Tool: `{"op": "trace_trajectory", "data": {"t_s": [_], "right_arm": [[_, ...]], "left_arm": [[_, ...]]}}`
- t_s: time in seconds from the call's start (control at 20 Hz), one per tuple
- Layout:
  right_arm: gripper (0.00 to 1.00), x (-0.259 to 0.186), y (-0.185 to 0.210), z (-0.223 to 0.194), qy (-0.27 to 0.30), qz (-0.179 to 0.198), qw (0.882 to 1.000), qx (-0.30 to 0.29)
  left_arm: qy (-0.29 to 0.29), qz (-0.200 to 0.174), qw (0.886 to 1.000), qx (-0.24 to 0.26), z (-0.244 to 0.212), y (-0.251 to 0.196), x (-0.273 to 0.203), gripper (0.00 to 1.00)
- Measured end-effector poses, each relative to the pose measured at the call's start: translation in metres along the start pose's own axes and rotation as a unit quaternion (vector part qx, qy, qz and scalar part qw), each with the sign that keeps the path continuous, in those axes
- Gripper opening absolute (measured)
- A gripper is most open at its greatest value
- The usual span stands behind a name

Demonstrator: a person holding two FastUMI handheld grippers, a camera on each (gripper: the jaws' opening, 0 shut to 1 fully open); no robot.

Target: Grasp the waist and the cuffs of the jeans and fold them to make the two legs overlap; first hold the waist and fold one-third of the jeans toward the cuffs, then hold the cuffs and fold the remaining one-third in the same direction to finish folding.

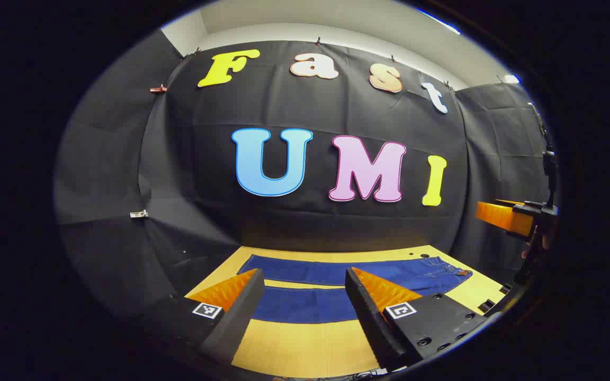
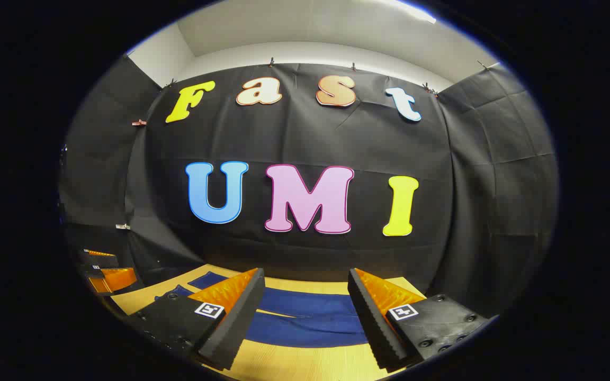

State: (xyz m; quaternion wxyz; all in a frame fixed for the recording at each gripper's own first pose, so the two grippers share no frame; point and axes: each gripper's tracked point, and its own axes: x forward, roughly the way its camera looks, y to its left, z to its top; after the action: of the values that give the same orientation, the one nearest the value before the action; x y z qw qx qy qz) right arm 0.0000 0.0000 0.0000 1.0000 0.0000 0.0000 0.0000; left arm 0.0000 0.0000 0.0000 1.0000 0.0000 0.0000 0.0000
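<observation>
Left tool (image 1: 302,275) and right tool (image 2: 305,275), each with fingers spread wide and holding nothing, hover above the near edge of the worktop (image 1: 305,344). Beyond them the jeans (image 1: 337,275) lie flat, both legs side by side and not yet overlapped, waist toward the right in the left gripper view. The spread fingers probably anticipate pinching waist and cuffs for the lengthwise fold.

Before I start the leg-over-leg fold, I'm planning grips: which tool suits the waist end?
Probably right. In the left gripper view, the jeans have their waist toward the right tool; the left tool faces the legs. Both are open.
</observation>
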Motion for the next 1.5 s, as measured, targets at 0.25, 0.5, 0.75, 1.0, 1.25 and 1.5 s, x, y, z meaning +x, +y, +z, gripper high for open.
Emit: {"op": "trace_trajectory", "data": {"t_s": [0.25,0.5,0.75,1.0,1.25,1.5], "right_arm": [[0.96,-0.002,-0.004,-0.001,0.002,-0.006,1.000,0.001],[0.96,-0.006,-0.009,-0.002,0.003,-0.012,1.000,0.001],[0.96,-0.011,-0.011,-0.004,0.008,-0.016,1.000,0.003],[0.96,-0.015,-0.013,-0.007,0.010,-0.016,1.000,0.002],[0.96,-0.009,-0.016,-0.009,0.012,-0.016,1.000,0.002],[0.96,0.005,-0.030,-0.010,0.014,-0.020,1.000,-0.010]], "left_arm": [[0.001,-0.006,1.000,0.000,-0.002,-0.004,0.003,0.96],[0.000,-0.009,1.000,0.000,-0.001,-0.007,0.003,0.96],[0.004,-0.013,1.000,0.001,-0.003,-0.009,0.003,0.96],[0.008,-0.002,1.000,-0.003,-0.008,-0.004,0.004,0.96],[0.010,0.012,1.000,0.000,-0.011,0.015,0.011,0.96],[0.039,0.016,0.992,0.118,-0.036,0.074,0.041,0.96]]}}
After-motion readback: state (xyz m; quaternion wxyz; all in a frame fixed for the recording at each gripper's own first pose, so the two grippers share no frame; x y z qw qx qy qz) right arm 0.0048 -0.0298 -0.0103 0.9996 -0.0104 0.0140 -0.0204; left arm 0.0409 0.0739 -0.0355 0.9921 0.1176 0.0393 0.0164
